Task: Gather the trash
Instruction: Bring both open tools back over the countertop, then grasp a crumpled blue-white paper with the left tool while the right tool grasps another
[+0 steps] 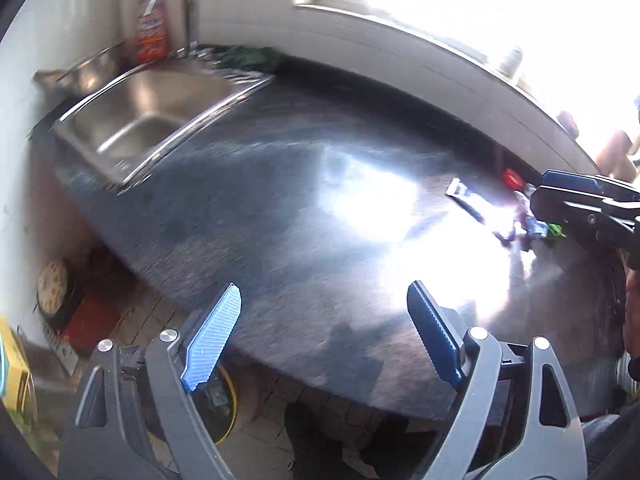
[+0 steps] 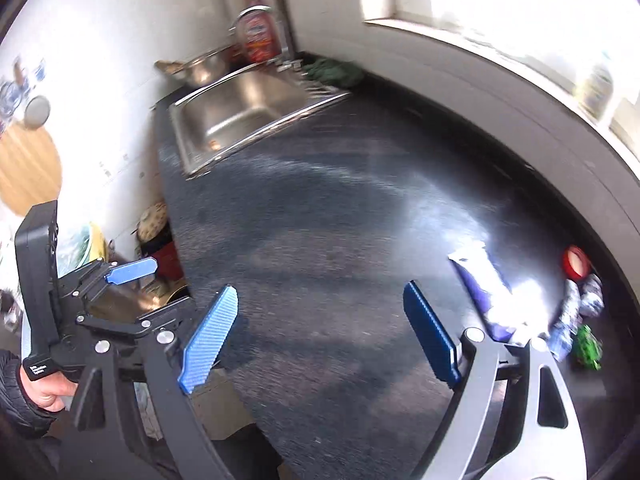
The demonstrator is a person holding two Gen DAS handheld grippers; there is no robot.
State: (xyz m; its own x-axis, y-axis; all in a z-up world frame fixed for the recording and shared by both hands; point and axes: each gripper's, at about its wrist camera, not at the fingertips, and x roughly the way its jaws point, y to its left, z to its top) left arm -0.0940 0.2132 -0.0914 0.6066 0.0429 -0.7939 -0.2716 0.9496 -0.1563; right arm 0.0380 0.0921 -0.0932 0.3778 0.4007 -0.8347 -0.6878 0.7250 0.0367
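Note:
Trash lies at the right end of a dark countertop: a blue and white wrapper, a red cap, crumpled blue-white wrappers and a green scrap. The wrapper, red cap and green scrap also show in the left wrist view. My left gripper is open and empty above the counter's front edge. My right gripper is open and empty, to the left of the trash. Both views are blurred.
A steel sink with a tap, a red bottle and a green cloth is at the far left end. A window sill runs along the back. Below the counter are a yellow-rimmed bin and floor clutter.

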